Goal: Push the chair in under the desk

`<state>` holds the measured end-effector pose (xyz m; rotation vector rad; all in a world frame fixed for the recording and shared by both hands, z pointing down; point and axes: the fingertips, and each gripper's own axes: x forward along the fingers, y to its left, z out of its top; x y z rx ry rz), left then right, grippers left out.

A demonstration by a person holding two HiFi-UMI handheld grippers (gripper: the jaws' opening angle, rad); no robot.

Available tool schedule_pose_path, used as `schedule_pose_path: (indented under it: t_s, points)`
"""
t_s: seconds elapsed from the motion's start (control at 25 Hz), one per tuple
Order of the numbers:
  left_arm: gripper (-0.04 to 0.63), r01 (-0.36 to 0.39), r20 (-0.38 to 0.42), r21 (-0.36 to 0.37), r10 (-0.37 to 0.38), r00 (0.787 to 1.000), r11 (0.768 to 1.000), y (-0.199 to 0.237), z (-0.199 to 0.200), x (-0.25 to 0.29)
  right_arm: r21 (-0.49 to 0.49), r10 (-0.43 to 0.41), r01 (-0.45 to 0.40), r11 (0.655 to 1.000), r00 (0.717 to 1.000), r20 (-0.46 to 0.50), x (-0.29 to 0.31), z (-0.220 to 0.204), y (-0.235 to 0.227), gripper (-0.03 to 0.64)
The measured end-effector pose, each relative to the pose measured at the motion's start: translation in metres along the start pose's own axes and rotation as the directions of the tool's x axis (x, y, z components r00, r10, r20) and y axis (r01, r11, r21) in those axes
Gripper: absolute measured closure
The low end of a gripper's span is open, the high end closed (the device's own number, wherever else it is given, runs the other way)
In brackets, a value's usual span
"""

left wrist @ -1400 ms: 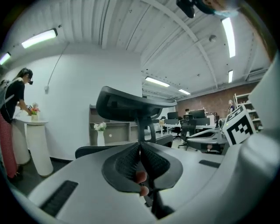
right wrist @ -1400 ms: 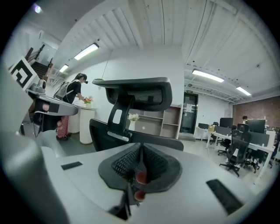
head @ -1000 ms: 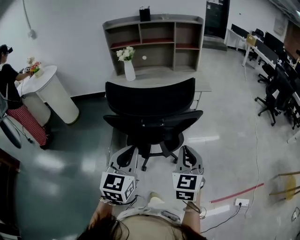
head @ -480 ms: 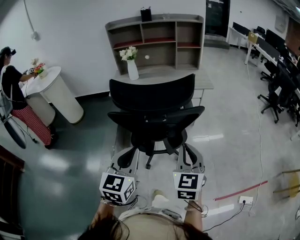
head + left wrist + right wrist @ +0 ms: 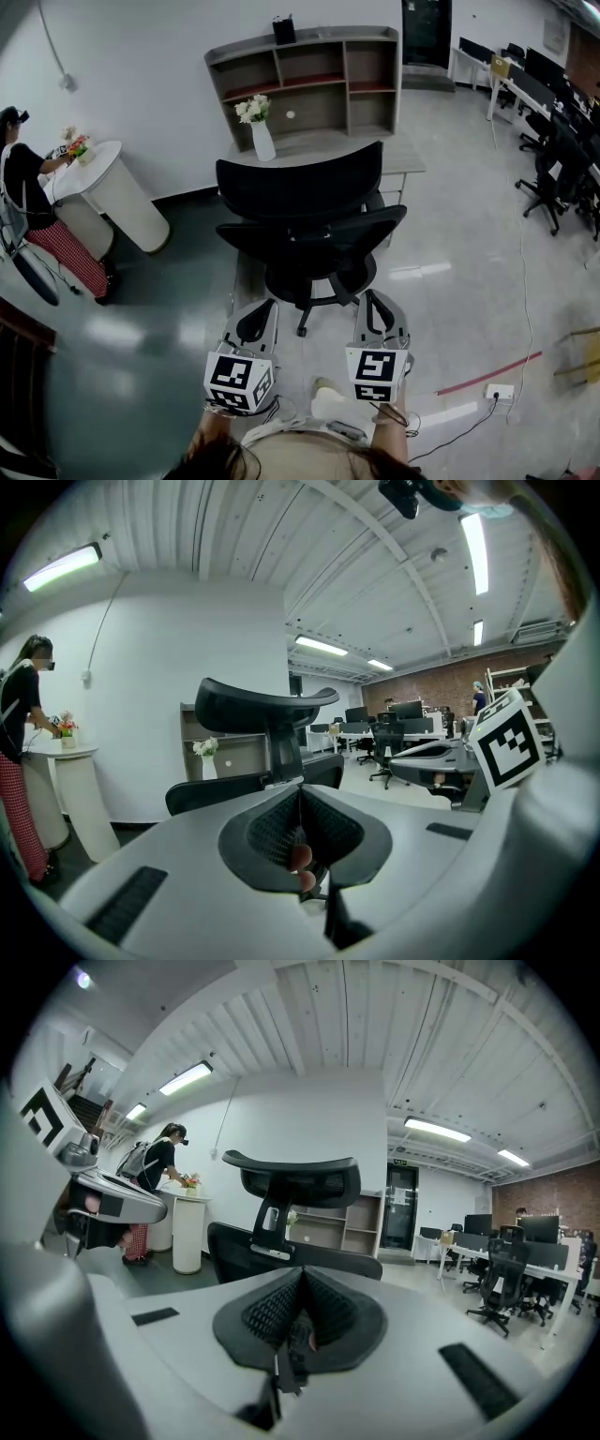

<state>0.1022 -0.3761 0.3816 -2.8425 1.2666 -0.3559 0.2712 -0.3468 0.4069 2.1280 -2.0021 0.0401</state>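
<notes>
A black mesh office chair [image 5: 300, 220] stands with its back toward me, in front of the grey desk [image 5: 398, 167] with its shelf unit. Its headrest [image 5: 267, 700] and backrest [image 5: 291, 1255] show a short way ahead in both gripper views. My left gripper [image 5: 256, 317] and right gripper [image 5: 378, 314] are held side by side just behind the chair, apart from it. Each is shut with nothing between the jaws, as the left gripper [image 5: 300, 808] and right gripper [image 5: 302, 1288] show in their own views.
A white vase of flowers [image 5: 262, 139] stands on the desk. At the left a person [image 5: 28, 202] stands by a round white table [image 5: 117, 192]. Office chairs and desks [image 5: 553, 155] fill the right. A power strip [image 5: 498, 392] and red tape [image 5: 487, 373] lie on the floor.
Both grippers have edged a little toward the chair, and the head view has shifted slightly. The jaws stay shut.
</notes>
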Motion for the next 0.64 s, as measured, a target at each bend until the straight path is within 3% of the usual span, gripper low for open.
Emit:
schedule_pose_path:
  t_s: [0.4,0.64]
  points:
    - [0.581,-0.021,-0.011,0.013,0.021,1.000,1.000,0.0046,-0.0089,-0.0014,-0.041,-0.009,0.009,0.999,1.000,0.008,-0.0019,-0.0030,0.0020,0.592]
    - [0.581,-0.018,-0.017,0.026,0.019,1.000,1.000,-0.0019,-0.0119,0.0010,-0.159,-0.038,0.036,0.987,0.999,-0.007,-0.0009,-0.0068,0.0007,0.592]
